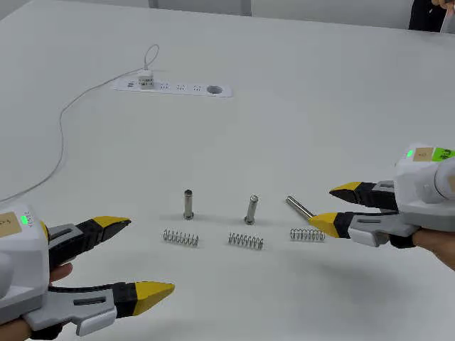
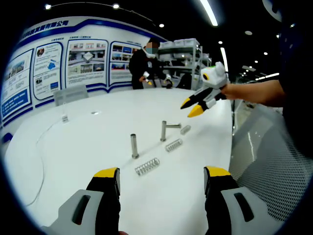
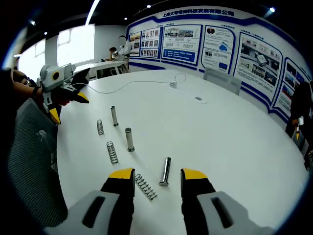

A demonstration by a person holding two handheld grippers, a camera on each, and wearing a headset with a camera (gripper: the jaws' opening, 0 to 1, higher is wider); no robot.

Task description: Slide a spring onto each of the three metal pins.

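Note:
Two metal pins stand upright on the white table, a left pin (image 1: 188,204) and a middle pin (image 1: 252,209). A third pin (image 1: 299,207) lies flat at the right. In front of each pin lies a spring: left spring (image 1: 180,238), middle spring (image 1: 245,241), right spring (image 1: 307,234). My left gripper (image 1: 142,257) is open at the near left, short of the left spring (image 2: 147,166). My right gripper (image 1: 333,206) is open and empty, its tips just right of the lying pin (image 3: 166,171) and the right spring (image 3: 145,186).
A white power strip (image 1: 174,87) with a plugged-in adapter and a long cable (image 1: 67,114) lies at the far side of the table. A mesh chair back (image 2: 274,166) is beside the table's edge. A person (image 2: 144,66) stands far behind.

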